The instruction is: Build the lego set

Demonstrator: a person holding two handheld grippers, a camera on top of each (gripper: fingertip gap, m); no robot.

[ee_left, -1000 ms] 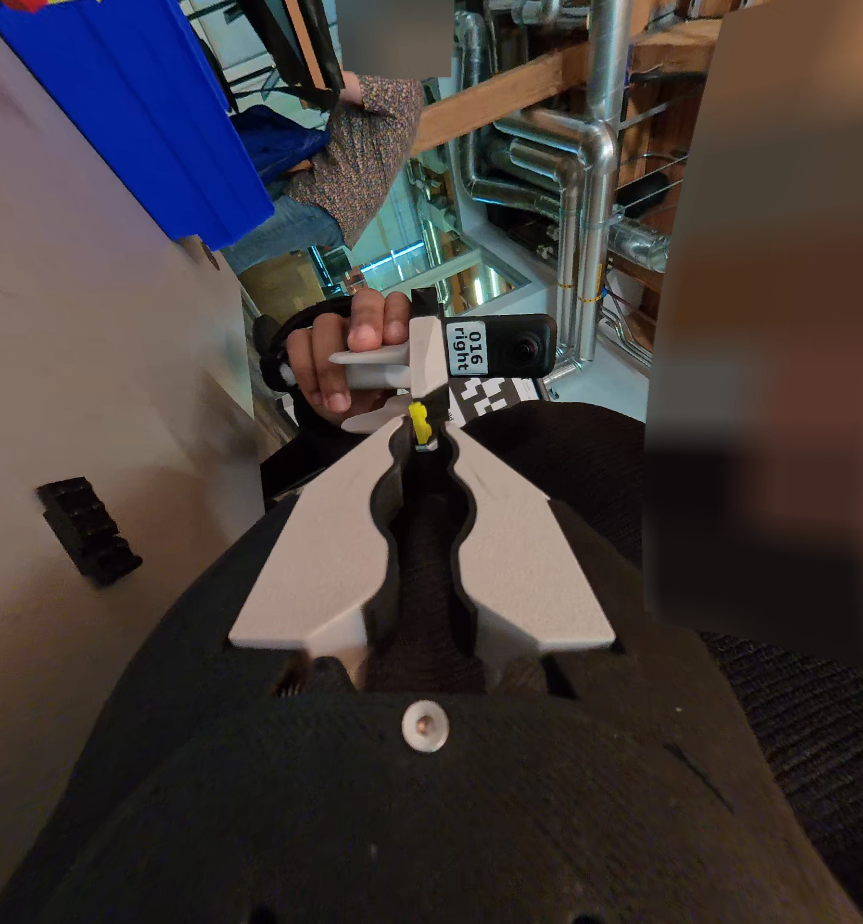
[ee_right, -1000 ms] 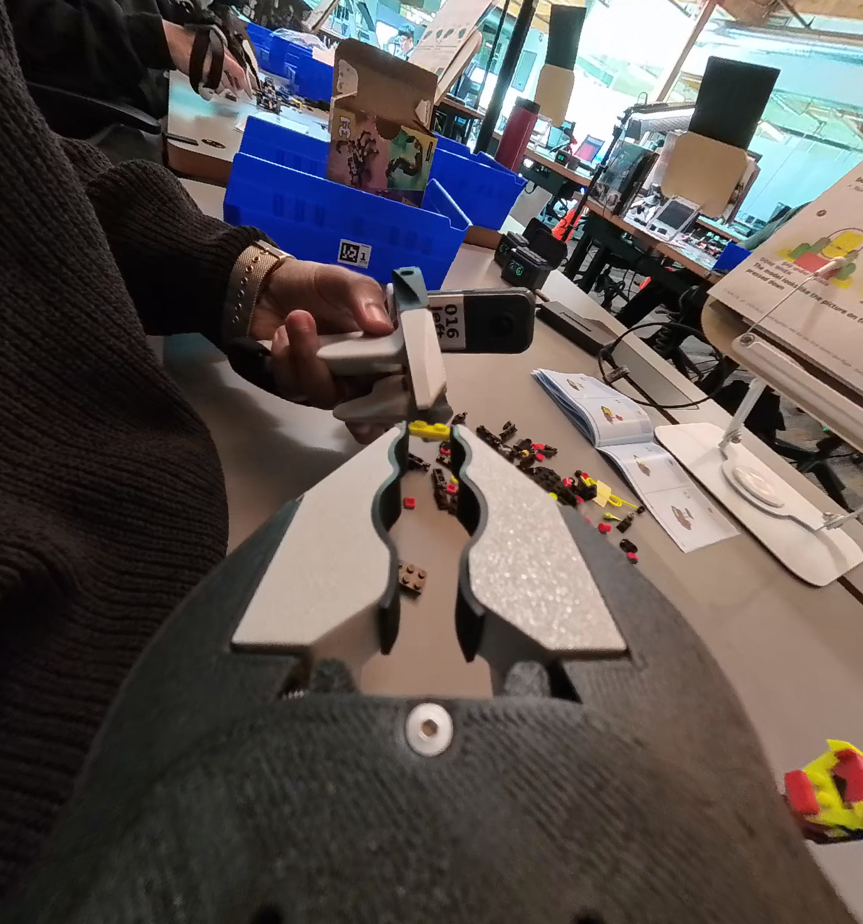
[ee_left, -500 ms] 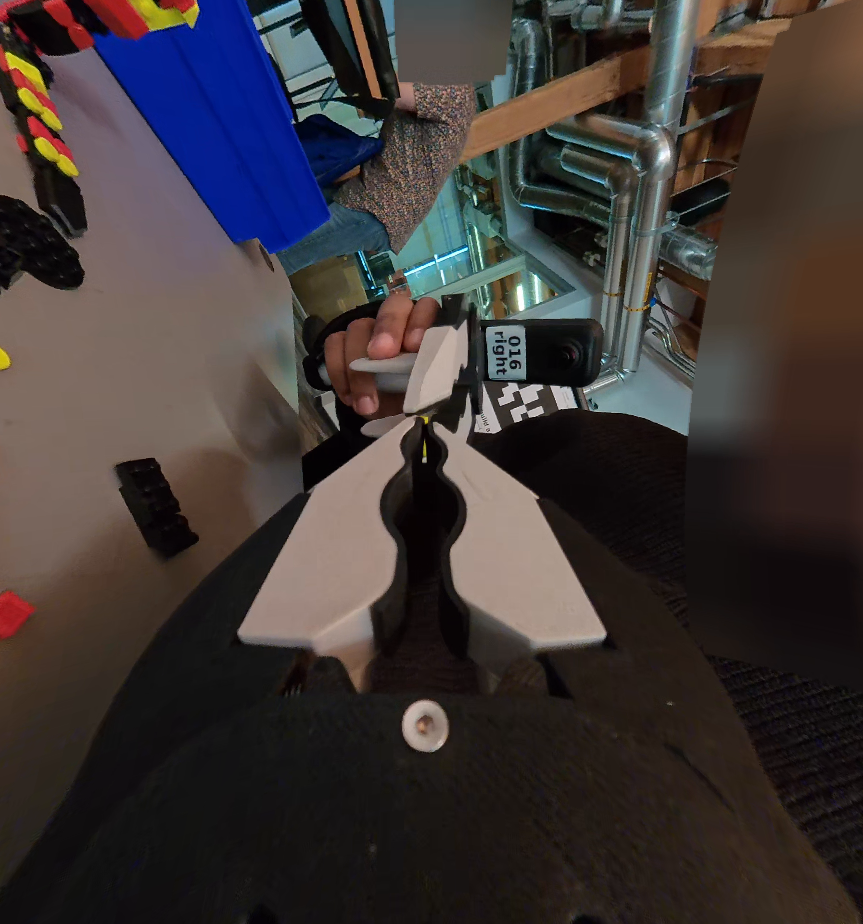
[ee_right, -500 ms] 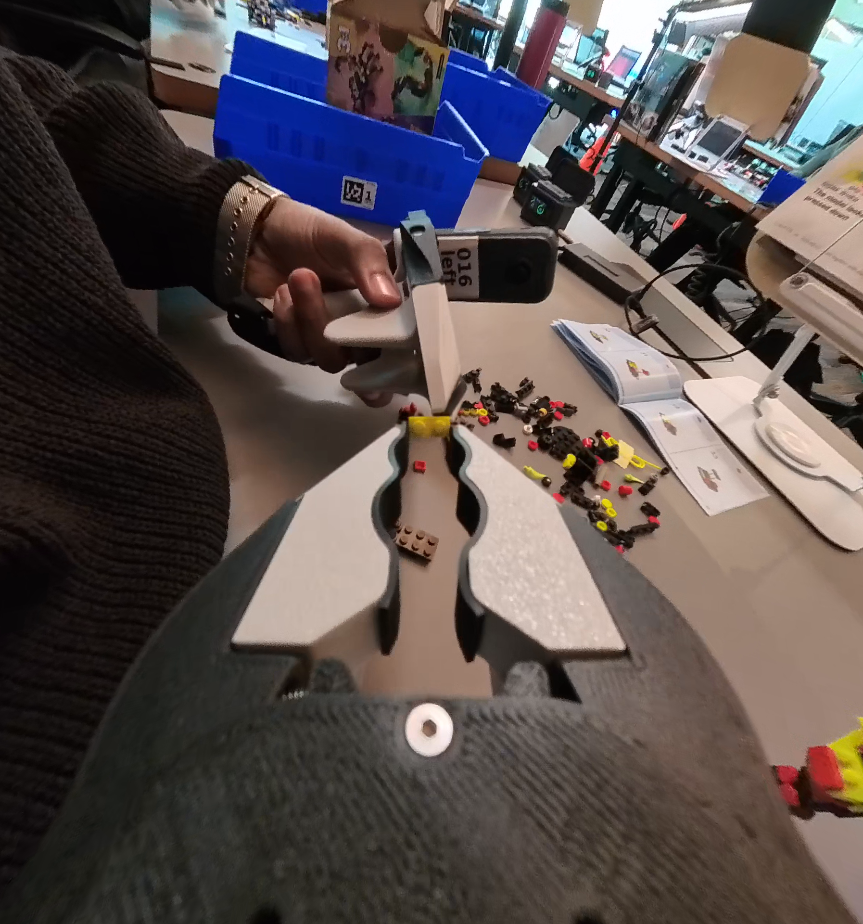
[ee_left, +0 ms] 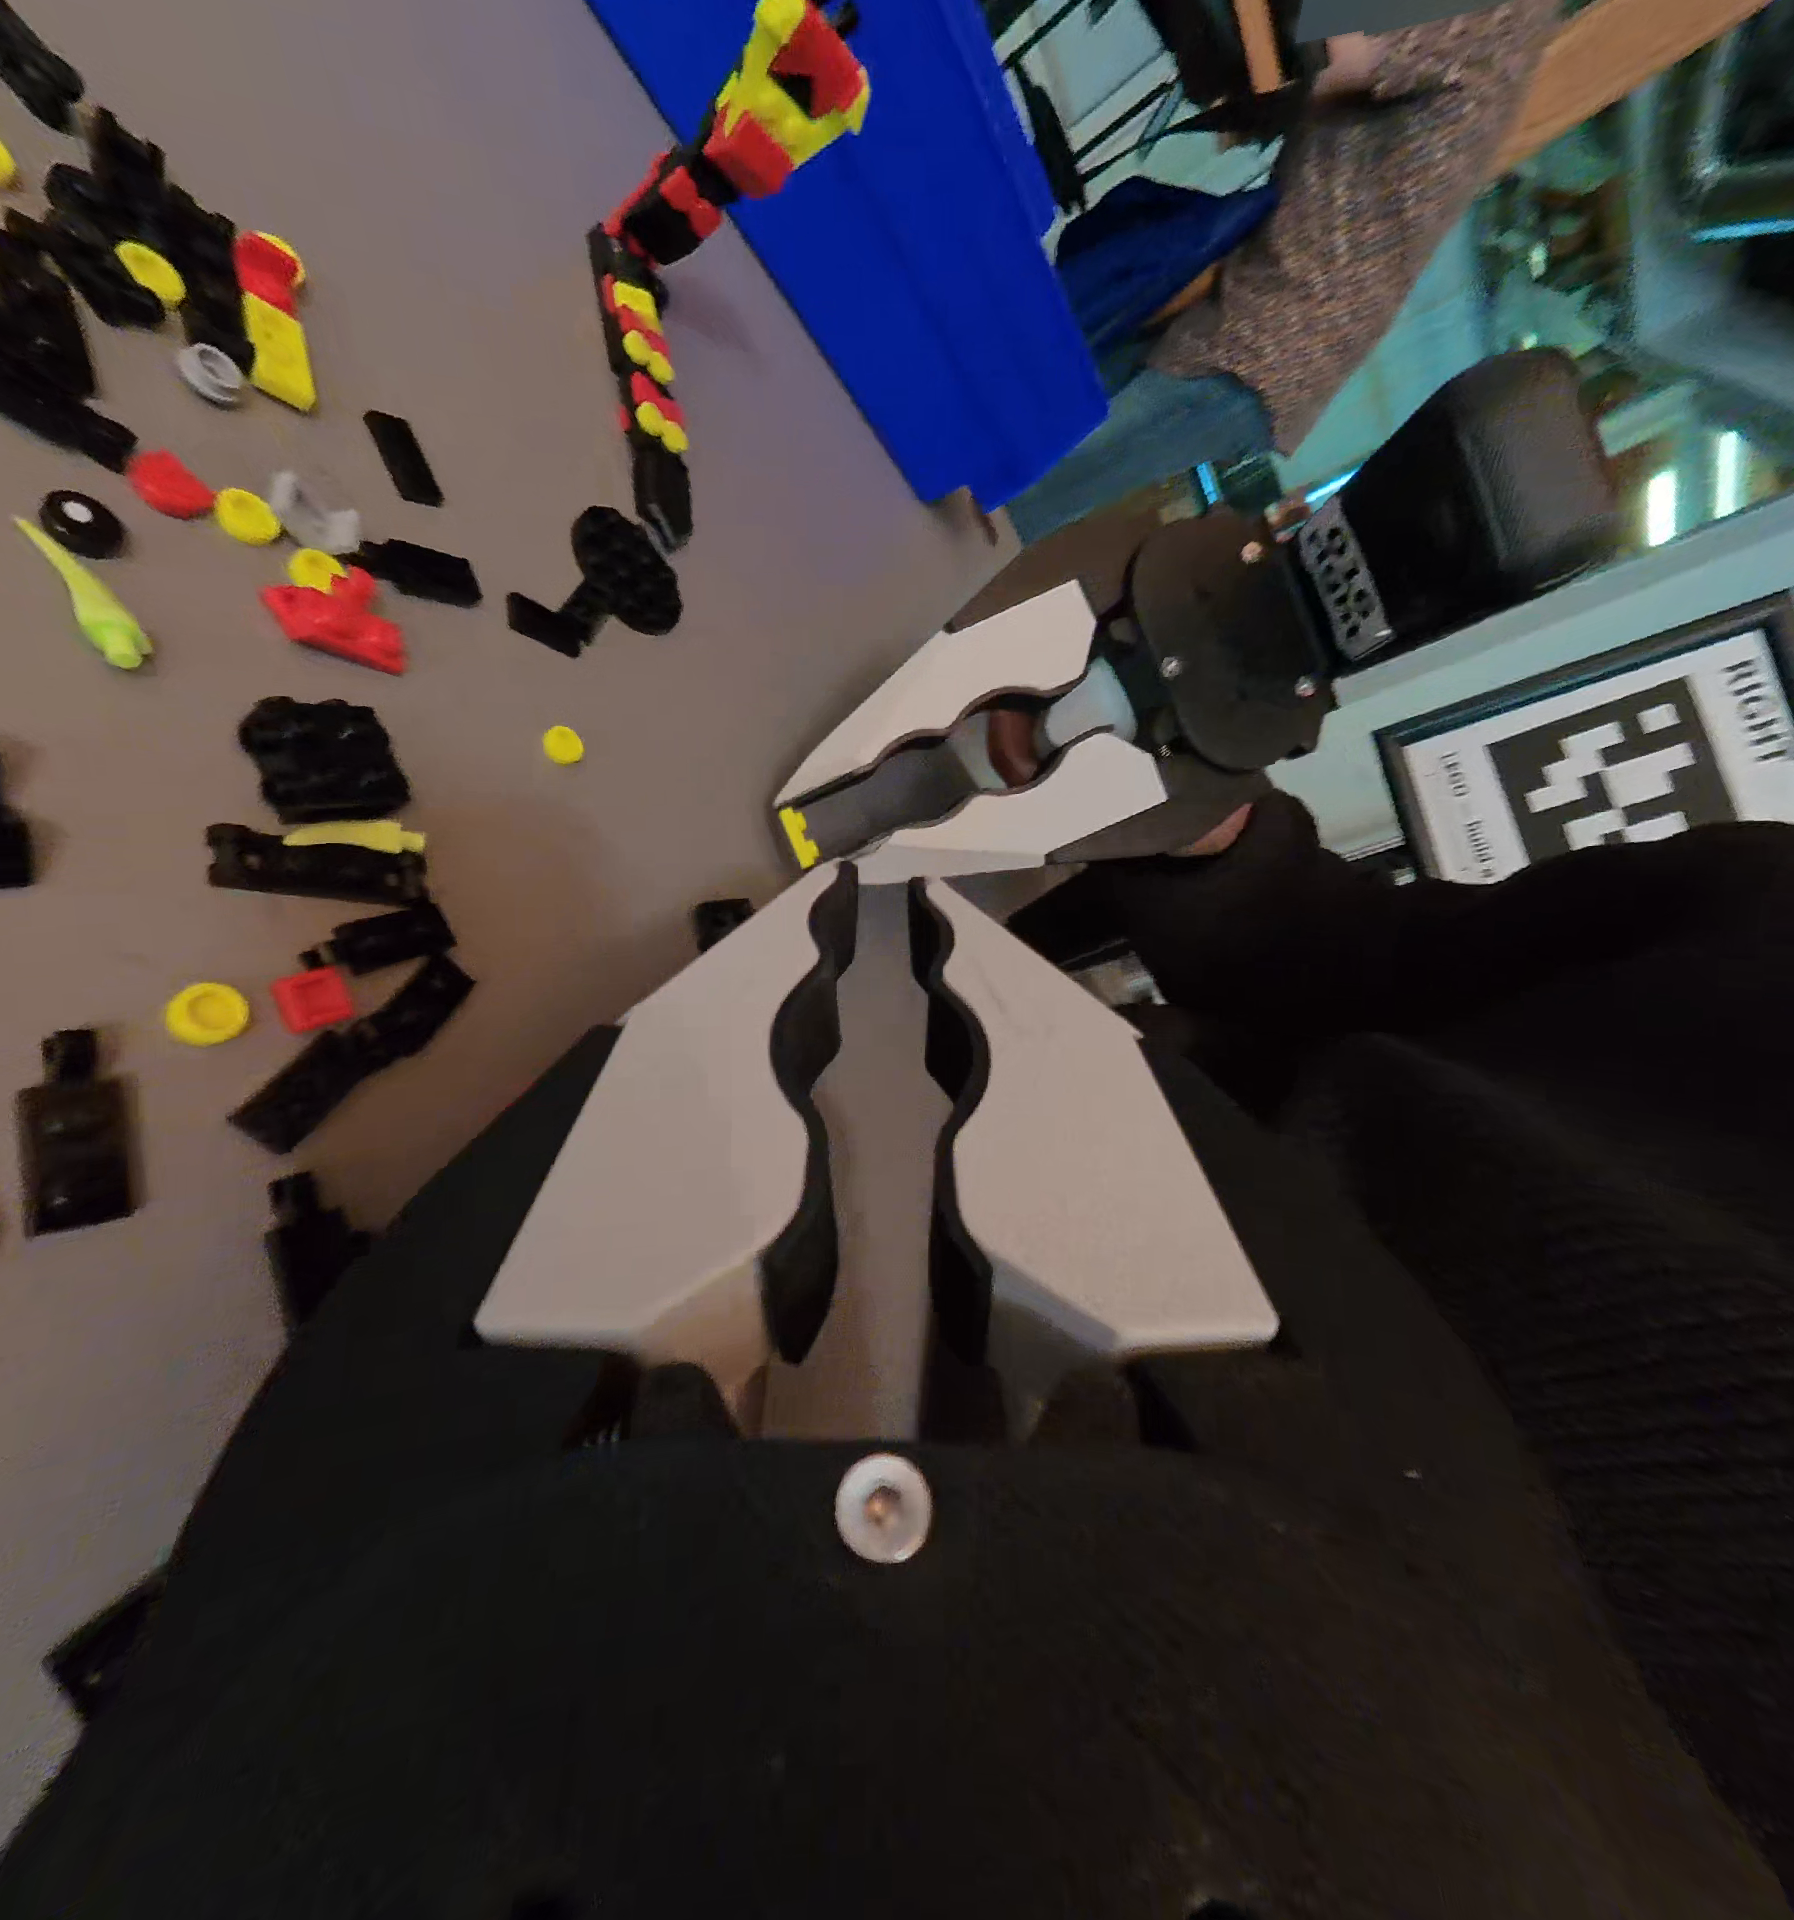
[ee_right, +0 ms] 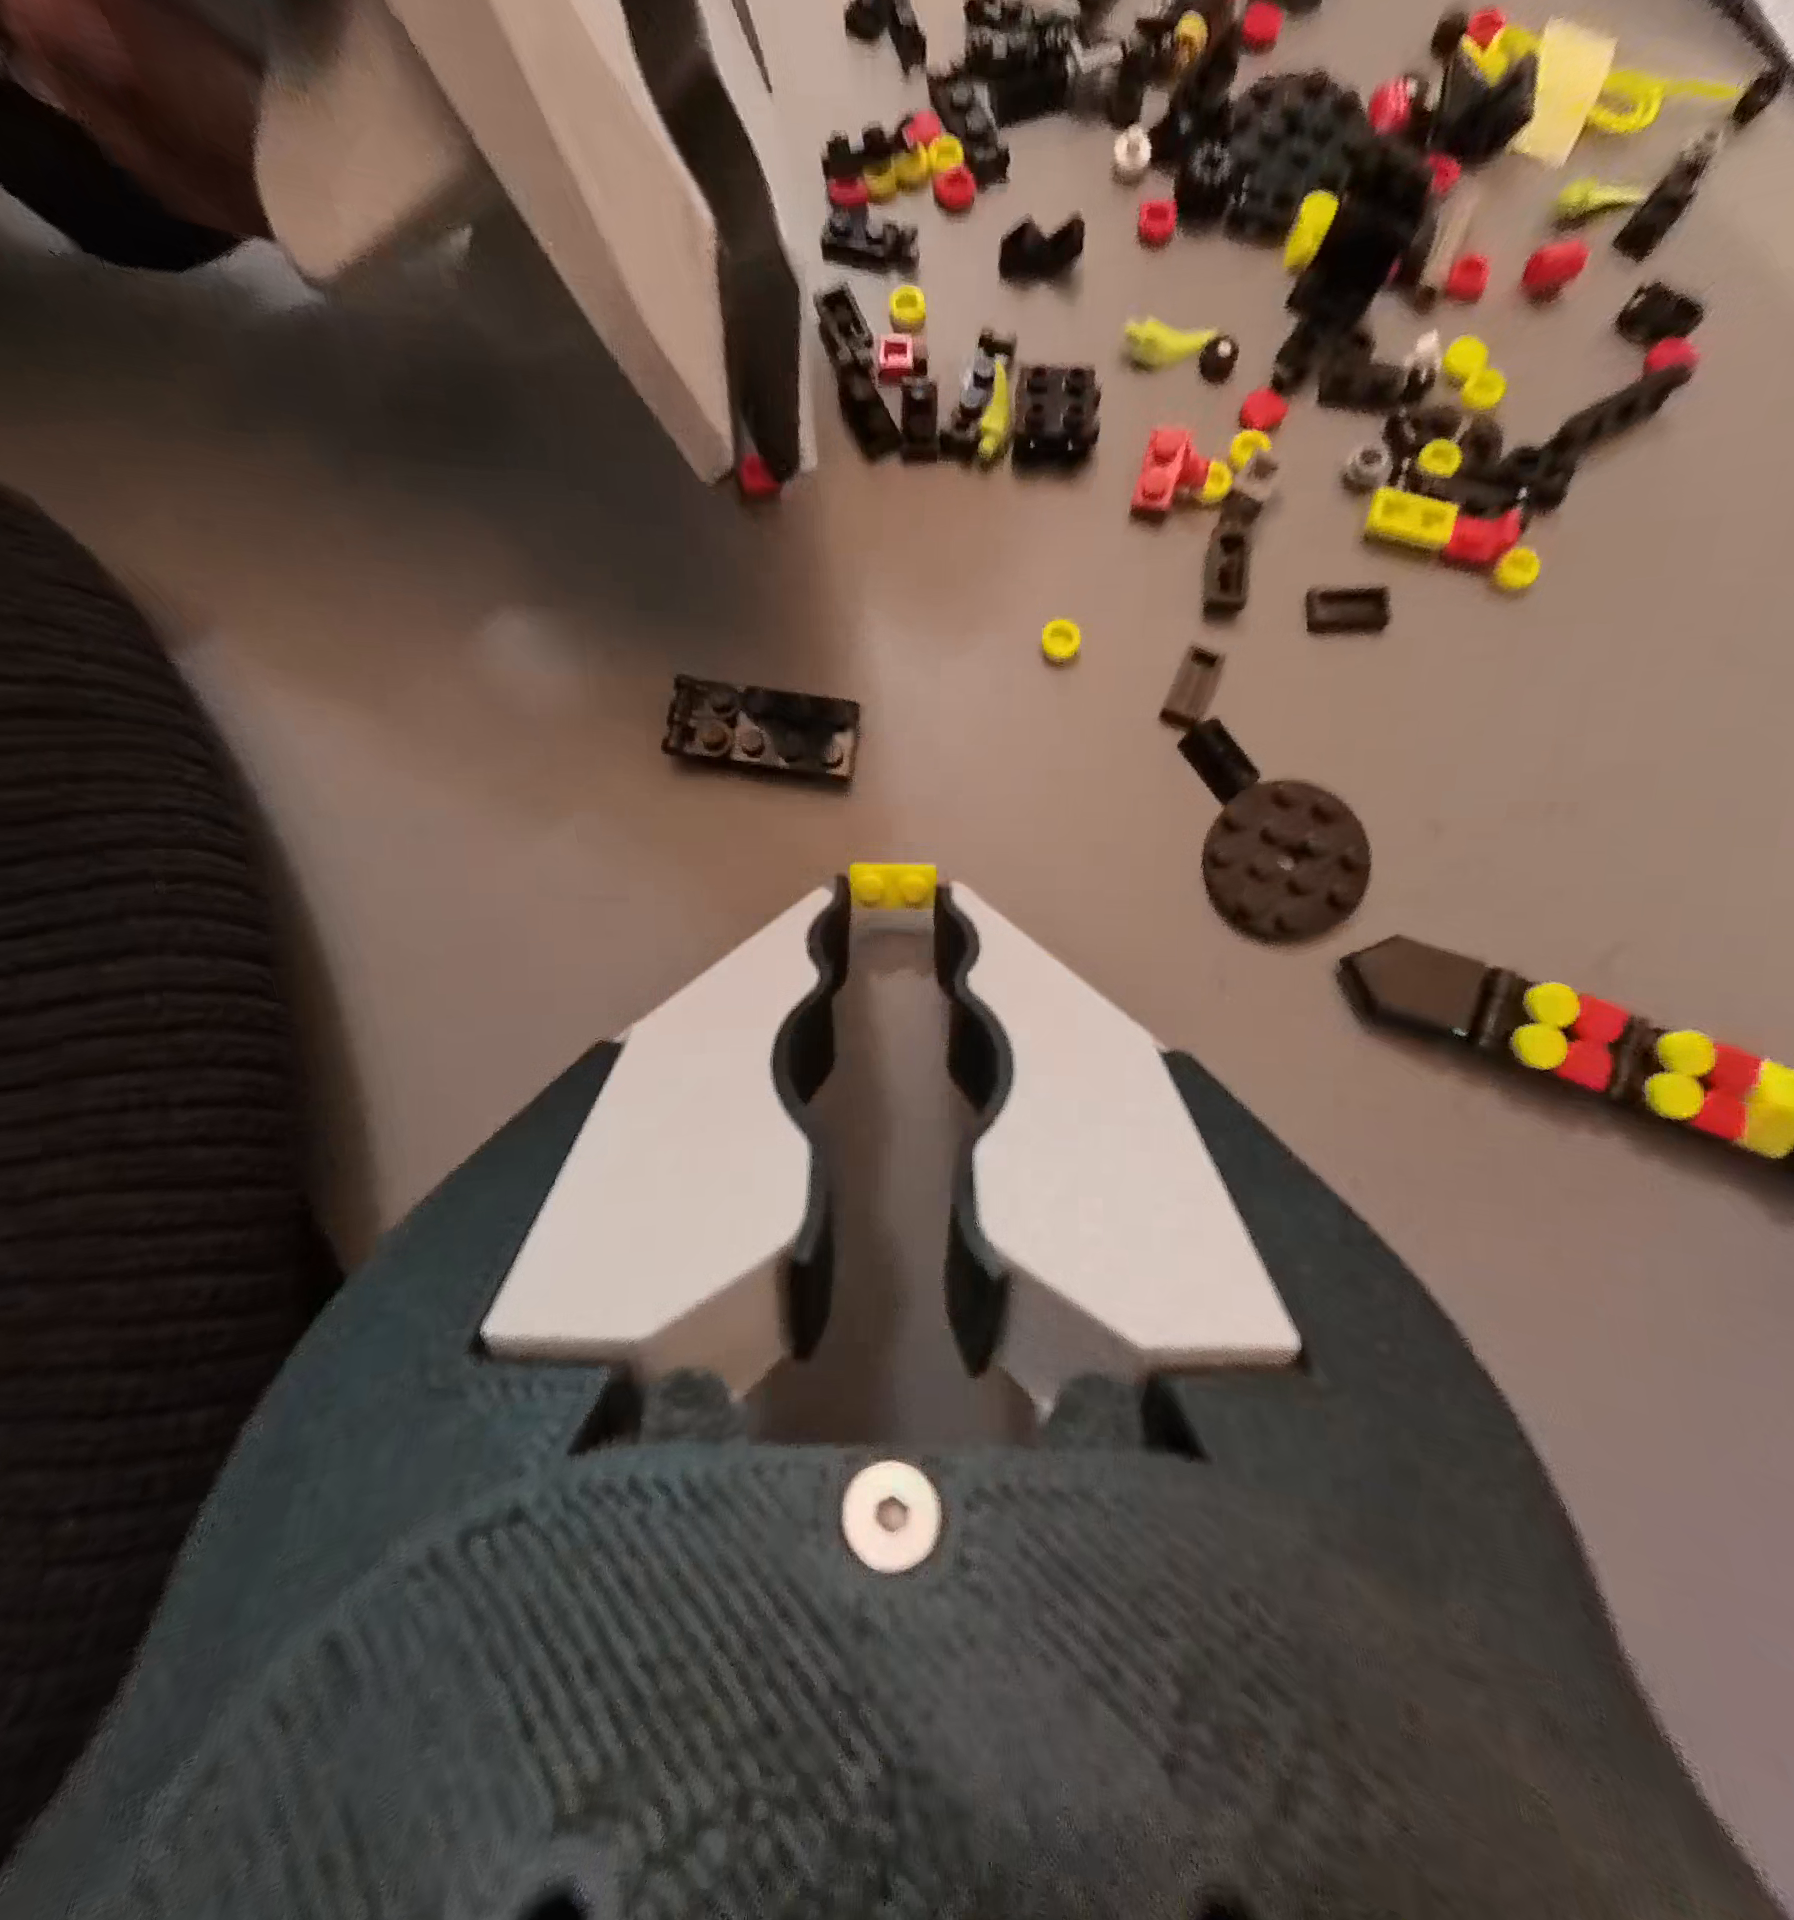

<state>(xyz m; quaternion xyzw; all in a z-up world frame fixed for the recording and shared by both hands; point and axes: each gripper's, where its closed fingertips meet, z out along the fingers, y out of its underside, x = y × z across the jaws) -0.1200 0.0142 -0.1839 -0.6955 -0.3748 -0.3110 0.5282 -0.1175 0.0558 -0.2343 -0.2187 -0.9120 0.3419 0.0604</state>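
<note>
Grey table (ee_right: 477, 831) strewn with loose black, red and yellow lego pieces (ee_right: 1236, 343), long black-red-yellow assembly (ee_right: 1599, 1049) lying off to the right. Right gripper (ee_right: 893, 894) clenched on a small yellow two-stud plate (ee_right: 893, 885) above the bare tabletop; left gripper (ee_left: 880, 883) parted a little, gripping nothing visible. Best kept level, studs up, grip firm, lowered squarely onto its mating studs.

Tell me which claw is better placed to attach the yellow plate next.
Right. The right claw grips the yellow plate at its tips, close to the black studded plate. The left claw carries no yellow piece; whether it holds anything is unclear.
</note>
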